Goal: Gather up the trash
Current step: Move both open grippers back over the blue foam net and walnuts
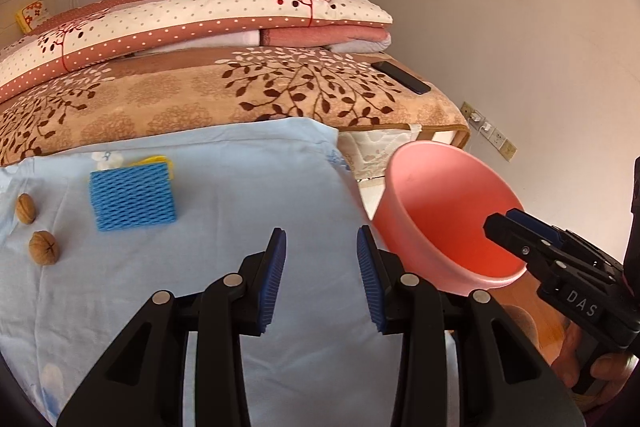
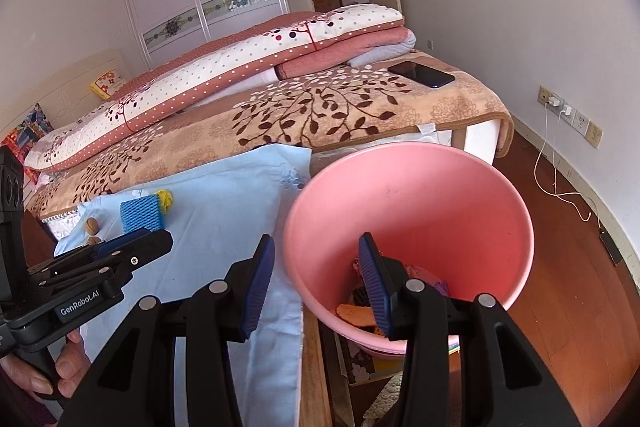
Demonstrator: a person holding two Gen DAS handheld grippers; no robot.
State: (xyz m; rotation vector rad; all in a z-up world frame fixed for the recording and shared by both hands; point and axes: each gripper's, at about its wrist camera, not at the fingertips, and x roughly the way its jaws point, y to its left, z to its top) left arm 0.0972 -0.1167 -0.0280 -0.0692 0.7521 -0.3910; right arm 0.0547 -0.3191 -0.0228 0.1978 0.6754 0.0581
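Both tongs, left and right, gape empty over a pale blue cloth-covered tabletop carrying a blue foam net sleeve and 2 brown walnuts; a round pink plastic bin stands beside, bed behind.

I see a bright room in soft daylight with faint shadows, sharp in the middle of both views, while the round lens bends the wall and bed and leaves black corners at the edges.
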